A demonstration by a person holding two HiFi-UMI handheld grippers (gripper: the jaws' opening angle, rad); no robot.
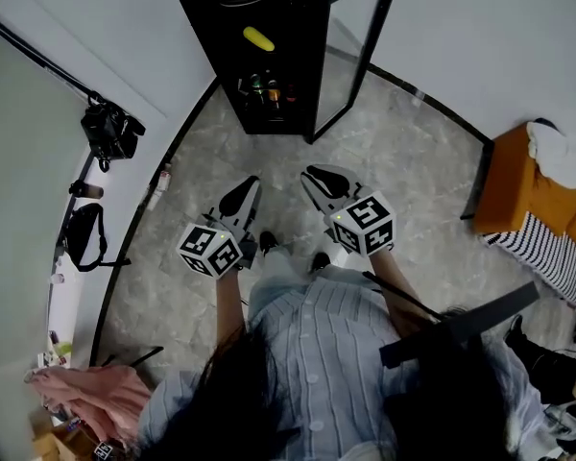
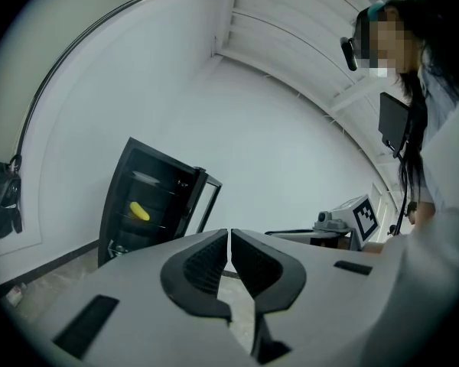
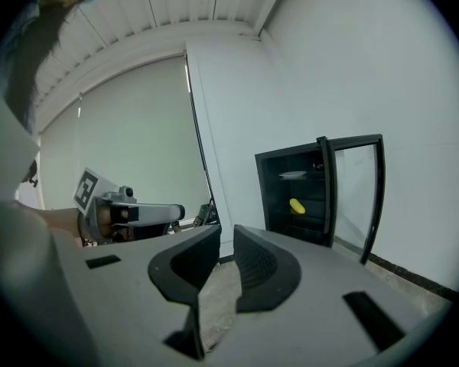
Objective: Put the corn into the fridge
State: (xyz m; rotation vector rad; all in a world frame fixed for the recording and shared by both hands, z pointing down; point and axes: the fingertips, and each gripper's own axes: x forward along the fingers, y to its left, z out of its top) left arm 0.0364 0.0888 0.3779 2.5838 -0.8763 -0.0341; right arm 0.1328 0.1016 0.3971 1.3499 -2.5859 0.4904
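**A:** In the head view, where is the corn?

**B:** The corn lies on a shelf inside the black fridge. The glass door stands open at the right side. The fridge stands by the wall, well apart from the person.

**A:** And the tongs in that view?

**B:** The left gripper and the right gripper are side by side in front of the person. Both point toward the fridge, and neither carries anything.

**A:** What does the left gripper view give?

**B:** Its jaws are pressed together, with only a thin line between them and nothing caught there. Beyond them the fridge is at the left, with the yellow corn on a middle shelf. The right gripper shows at the right.

**A:** And the right gripper view?

**B:** These jaws are clenched too, with a narrow slit at the tips and nothing in it. The fridge is at the right with its door open. The corn rests on a shelf below a pale plate. The left gripper shows at the left.
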